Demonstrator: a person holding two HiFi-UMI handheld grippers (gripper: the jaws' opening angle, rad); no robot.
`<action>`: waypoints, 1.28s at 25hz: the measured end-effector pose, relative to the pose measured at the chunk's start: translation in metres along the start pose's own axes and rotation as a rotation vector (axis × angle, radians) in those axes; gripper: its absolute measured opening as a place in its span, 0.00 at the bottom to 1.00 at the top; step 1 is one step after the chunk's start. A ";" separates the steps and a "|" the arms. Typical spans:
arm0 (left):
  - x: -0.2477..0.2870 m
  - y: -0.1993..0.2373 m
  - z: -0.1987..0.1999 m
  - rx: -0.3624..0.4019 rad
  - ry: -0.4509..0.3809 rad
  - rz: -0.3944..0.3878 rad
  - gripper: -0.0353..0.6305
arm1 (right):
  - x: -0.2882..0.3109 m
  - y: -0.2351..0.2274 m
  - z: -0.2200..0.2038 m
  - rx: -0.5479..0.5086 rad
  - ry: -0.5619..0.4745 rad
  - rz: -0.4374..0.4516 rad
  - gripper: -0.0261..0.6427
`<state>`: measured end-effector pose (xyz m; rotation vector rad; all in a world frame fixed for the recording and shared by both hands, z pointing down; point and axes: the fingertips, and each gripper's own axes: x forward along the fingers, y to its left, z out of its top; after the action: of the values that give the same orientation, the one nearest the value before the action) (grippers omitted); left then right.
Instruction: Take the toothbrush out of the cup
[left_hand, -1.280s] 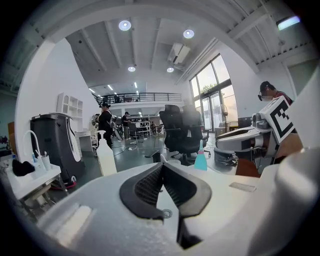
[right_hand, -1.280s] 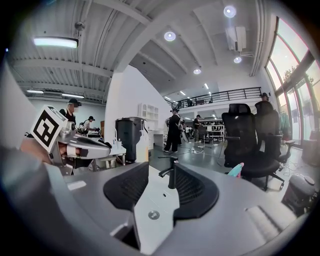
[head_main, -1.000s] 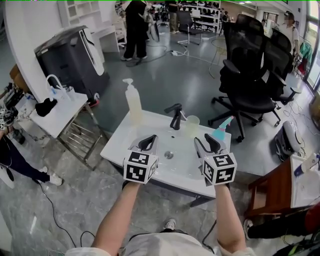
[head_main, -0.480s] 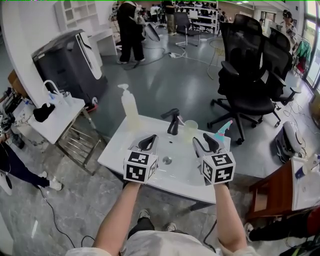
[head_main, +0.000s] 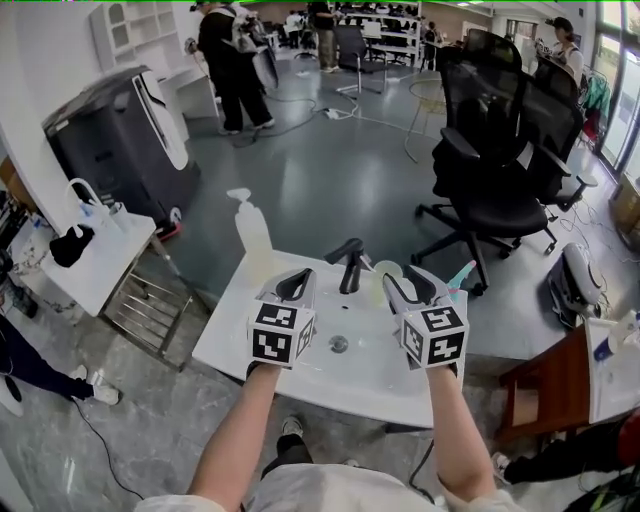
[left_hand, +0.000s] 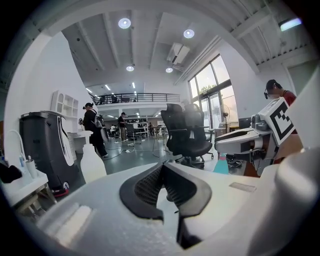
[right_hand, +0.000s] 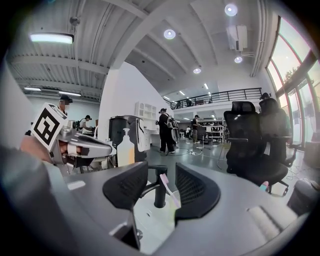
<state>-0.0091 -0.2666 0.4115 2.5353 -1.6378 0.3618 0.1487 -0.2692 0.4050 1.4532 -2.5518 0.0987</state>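
Toothbrush (right_hand: 165, 181) leans in the cup (head_main: 384, 268) at the surface's far edge; right hand-held gripper (head_main: 405, 279) gapes, empty; left hand-held gripper (head_main: 297, 284) closed; straddle the handle above the rim, then squeeze gently.

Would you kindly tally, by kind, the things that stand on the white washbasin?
Pump bottle: 1
Black faucet: 1
Cup: 1
Toothbrush: 1
Teal object, kind unclear: 1
Total: 5
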 end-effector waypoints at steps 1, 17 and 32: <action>0.007 0.006 0.002 0.002 -0.001 -0.009 0.06 | 0.008 -0.002 0.002 0.002 0.001 -0.009 0.29; 0.088 0.076 0.025 0.007 -0.022 -0.207 0.06 | 0.095 -0.007 0.031 0.037 0.017 -0.192 0.30; 0.108 0.094 0.020 0.014 -0.025 -0.282 0.04 | 0.108 -0.006 0.033 0.049 0.027 -0.295 0.30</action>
<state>-0.0494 -0.4053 0.4157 2.7399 -1.2619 0.3159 0.0953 -0.3683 0.3950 1.8140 -2.2988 0.1353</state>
